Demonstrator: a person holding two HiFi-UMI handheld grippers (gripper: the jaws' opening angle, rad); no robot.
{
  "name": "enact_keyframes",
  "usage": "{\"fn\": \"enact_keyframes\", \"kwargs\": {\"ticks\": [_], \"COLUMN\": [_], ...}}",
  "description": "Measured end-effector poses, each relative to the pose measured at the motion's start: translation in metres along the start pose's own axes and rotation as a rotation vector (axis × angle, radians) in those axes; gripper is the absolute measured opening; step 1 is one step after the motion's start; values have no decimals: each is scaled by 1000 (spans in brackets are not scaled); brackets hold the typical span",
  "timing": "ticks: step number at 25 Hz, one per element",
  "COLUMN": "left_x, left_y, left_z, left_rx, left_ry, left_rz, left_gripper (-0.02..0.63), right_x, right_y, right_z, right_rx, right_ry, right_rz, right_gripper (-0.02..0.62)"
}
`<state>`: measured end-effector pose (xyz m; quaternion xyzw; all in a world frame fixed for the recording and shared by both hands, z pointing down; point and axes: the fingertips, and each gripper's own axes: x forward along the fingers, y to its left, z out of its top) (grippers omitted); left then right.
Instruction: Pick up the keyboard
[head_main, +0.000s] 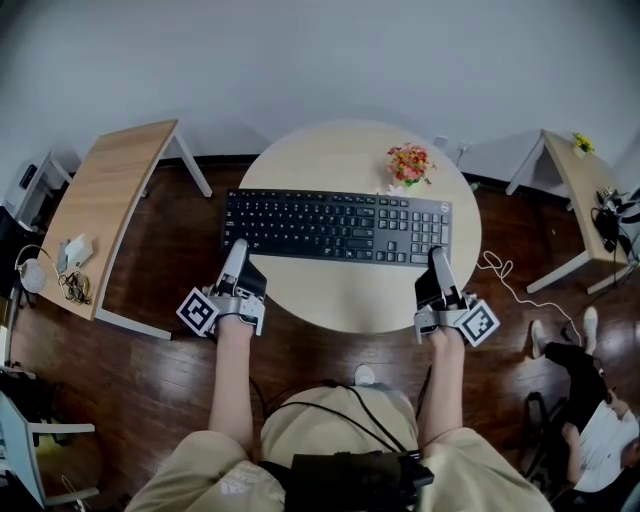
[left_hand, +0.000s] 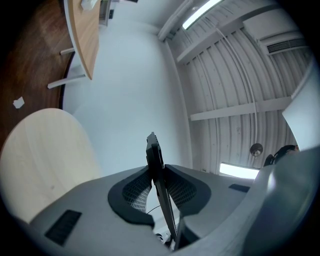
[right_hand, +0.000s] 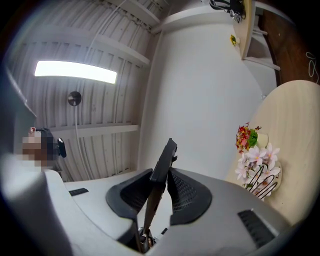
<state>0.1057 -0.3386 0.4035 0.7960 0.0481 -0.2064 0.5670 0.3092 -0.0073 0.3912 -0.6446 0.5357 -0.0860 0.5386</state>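
Now held: the keyboard, a long black slab lying crosswise over the round table, with me pinching its near edge at both ends.
Left fingers: my left gripper is clamped narrow on the keyboard's left end; in the left gripper view the board runs edge-on between the mesh pads, with both pads pressing on it.
Right fingers: my right gripper is clamped the same way on the right end, near the number keys, with the thin edge squeezed between its pads.
Tilt: both grippers aim upward, so I judge the far edge to be raised; I cannot tell whether any part is resting on the table.
Neighbour: a small bunch of flowers stands just beside the far right corner of the keyboard.
Risk, droop: I only grip a thin strip along one long edge, so the board's weight hangs beyond my pads and it could pivot down or slide out.
Risk, twist: if one hand rises faster than the other, the board would skew and could work loose from a pad.
Risk, flowers: swinging the far right corner outward could knock them over.
Risk, spread: if my hands drift apart, one end could pull free.
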Motion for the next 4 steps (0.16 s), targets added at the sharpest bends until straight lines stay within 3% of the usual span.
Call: {"fn": "enact_keyframes", "kwargs": {"ticks": [4], "left_x": [0], "left_y": [-1], "left_z": [1], "left_rx": [-9], "left_ry": [3], "left_rz": [-12], "left_gripper": [69], "right_x": [-1], "right_y": [6], "right_z": [2], "right_rx": [-46], "right_ry": [5], "right_rz": [18], "right_gripper": [114]}}
